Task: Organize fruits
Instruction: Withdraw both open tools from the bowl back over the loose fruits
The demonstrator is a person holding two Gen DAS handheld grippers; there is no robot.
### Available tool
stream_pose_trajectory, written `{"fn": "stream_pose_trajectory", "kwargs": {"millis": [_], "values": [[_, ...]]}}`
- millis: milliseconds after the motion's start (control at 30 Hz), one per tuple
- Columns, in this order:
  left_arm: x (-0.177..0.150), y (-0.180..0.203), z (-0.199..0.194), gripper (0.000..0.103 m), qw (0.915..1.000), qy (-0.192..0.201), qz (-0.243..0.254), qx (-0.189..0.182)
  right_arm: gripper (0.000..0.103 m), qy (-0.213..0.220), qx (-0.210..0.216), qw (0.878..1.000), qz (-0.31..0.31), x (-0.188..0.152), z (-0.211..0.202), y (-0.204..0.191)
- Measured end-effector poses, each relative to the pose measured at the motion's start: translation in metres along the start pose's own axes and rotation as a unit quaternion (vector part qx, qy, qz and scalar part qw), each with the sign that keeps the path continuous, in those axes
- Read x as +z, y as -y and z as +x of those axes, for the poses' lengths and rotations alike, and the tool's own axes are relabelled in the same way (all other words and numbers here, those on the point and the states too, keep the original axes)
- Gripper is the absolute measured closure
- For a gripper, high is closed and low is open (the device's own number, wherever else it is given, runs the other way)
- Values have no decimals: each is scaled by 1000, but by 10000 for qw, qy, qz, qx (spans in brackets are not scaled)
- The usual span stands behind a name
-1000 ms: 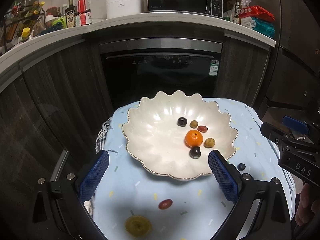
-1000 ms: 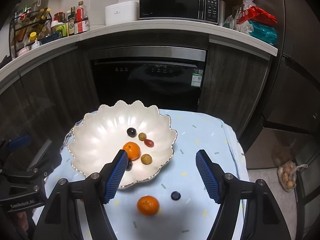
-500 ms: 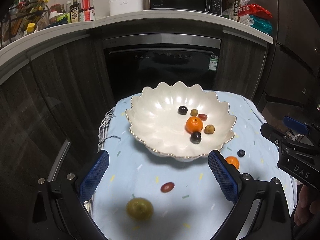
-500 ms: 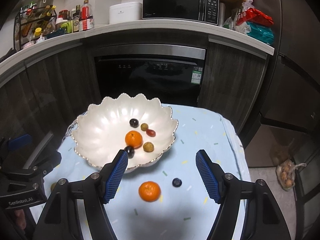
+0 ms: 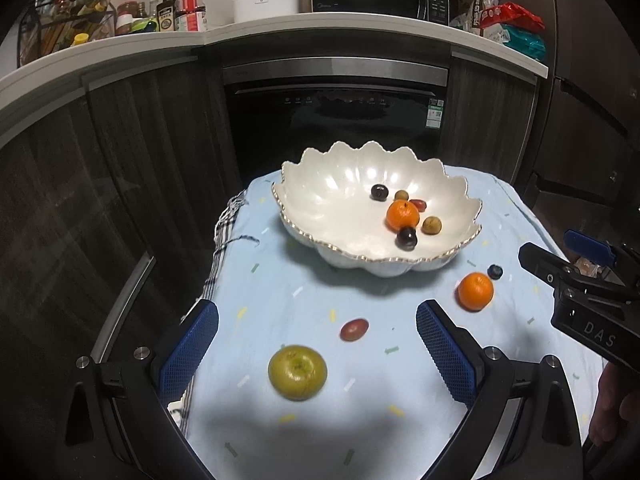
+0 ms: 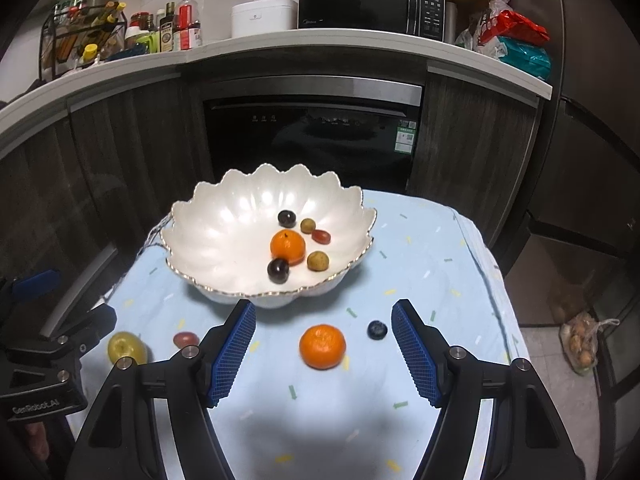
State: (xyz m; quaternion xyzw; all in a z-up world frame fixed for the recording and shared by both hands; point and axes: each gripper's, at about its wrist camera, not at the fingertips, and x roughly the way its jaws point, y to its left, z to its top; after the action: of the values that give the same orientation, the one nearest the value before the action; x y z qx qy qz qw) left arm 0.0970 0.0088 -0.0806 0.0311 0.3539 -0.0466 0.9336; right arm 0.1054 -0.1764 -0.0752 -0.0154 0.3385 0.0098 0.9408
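A white scalloped bowl [image 5: 320, 200] [image 6: 224, 232] on the light blue cloth holds a mandarin [image 5: 402, 215], two dark plums, two small yellowish fruits and a red grape. Loose on the cloth lie a green apple [image 5: 297, 372] [image 6: 126, 348], a red grape [image 5: 354, 329] [image 6: 186, 339], a second mandarin [image 5: 475, 291] [image 6: 322, 346] and a blueberry [image 5: 495, 271] [image 6: 377, 329]. My left gripper [image 5: 316, 344] stands open above the apple and grape, with nothing between its pads. My right gripper [image 6: 324, 348] is open around the loose mandarin without touching it.
The cloth-covered table [image 6: 440, 264] stands in front of a dark oven [image 6: 312, 140] and cabinets. A counter behind carries bottles, a white pot and a microwave [image 6: 372, 4]. A bag of small items [image 6: 584, 344] lies on the floor at the right.
Both grippers have drawn back from the bowl and sunk toward the near cloth. The apple, grape and loose mandarin have come further into view between the fingers. Jaws kept their width.
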Motion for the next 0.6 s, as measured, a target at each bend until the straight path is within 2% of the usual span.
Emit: {"fn": "stream_pose_trajectory", "kwargs": {"millis": [267,600], "values": [[-14,-4,-3,2,9992,182,-233,266,32,63,9,10000,-18,-19,8,-4],[-36,-7,20,2,9985,-122,-324,418,32,34,-57,9997,-228,-32,22,-9]]}}
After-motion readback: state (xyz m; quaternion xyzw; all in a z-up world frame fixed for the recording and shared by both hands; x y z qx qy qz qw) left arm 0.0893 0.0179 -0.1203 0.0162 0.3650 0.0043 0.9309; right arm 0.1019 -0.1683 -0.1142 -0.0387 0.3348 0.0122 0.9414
